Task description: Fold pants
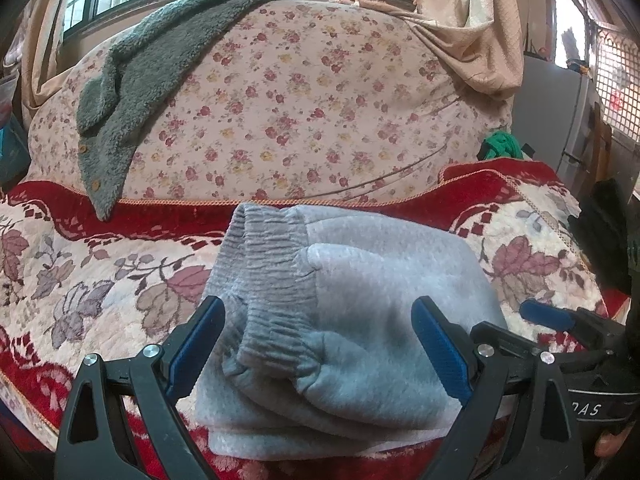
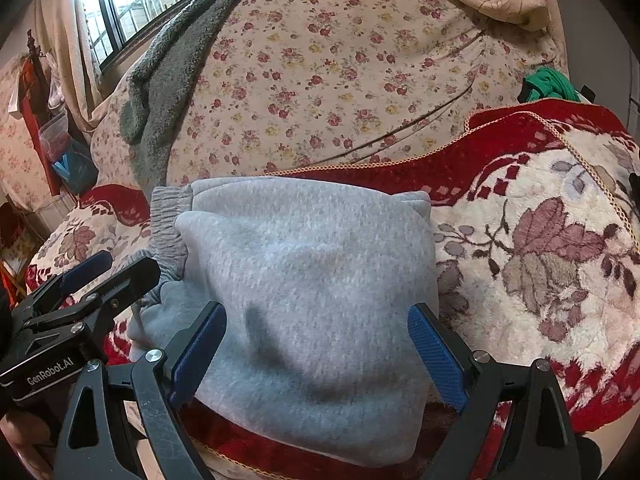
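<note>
The grey fleece pants lie folded into a compact bundle on the red and cream floral blanket, ribbed waistband on the left side. My left gripper is open, its blue pads spread over the near left part of the bundle, holding nothing. My right gripper is open over the near right part of the pants, empty. Each gripper shows at the edge of the other's view: the right one, the left one.
A big floral-covered cushion rises behind the blanket, with a grey-green fleece garment draped over it. A green cloth lies at its right end. Windows and beige curtains stand behind. The bed edge is just below the grippers.
</note>
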Demonstrator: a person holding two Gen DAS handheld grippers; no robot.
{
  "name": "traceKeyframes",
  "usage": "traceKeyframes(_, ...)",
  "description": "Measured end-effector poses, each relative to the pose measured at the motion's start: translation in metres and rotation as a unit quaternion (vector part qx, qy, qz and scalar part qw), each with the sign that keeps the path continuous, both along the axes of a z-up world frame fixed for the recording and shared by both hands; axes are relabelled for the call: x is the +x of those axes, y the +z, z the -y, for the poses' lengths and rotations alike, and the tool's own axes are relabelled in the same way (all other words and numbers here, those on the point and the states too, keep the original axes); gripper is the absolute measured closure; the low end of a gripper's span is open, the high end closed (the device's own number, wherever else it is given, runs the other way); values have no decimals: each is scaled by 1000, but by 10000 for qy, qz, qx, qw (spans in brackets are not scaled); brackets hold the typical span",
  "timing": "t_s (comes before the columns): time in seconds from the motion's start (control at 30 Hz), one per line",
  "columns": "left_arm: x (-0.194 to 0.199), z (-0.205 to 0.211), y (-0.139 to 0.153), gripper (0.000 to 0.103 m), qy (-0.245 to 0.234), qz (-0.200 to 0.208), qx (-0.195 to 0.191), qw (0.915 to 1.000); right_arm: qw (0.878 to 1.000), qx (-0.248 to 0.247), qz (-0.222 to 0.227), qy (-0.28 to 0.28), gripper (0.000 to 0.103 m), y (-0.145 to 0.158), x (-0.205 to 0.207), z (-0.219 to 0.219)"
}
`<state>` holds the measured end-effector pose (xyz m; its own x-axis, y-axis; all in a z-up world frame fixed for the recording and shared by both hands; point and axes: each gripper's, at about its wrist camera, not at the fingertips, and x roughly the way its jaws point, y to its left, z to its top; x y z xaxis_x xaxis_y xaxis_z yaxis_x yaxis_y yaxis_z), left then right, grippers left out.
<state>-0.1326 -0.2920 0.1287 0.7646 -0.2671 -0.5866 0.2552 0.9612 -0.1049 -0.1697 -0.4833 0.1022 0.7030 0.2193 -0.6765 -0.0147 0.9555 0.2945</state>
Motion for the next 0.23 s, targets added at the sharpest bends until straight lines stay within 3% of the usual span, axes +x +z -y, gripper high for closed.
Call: traceKeyframes(0.23, -4, 6, 0, 9, -177, -55, -138, 9997, 9999, -12, -59, -132, 8, -3, 0, 8)
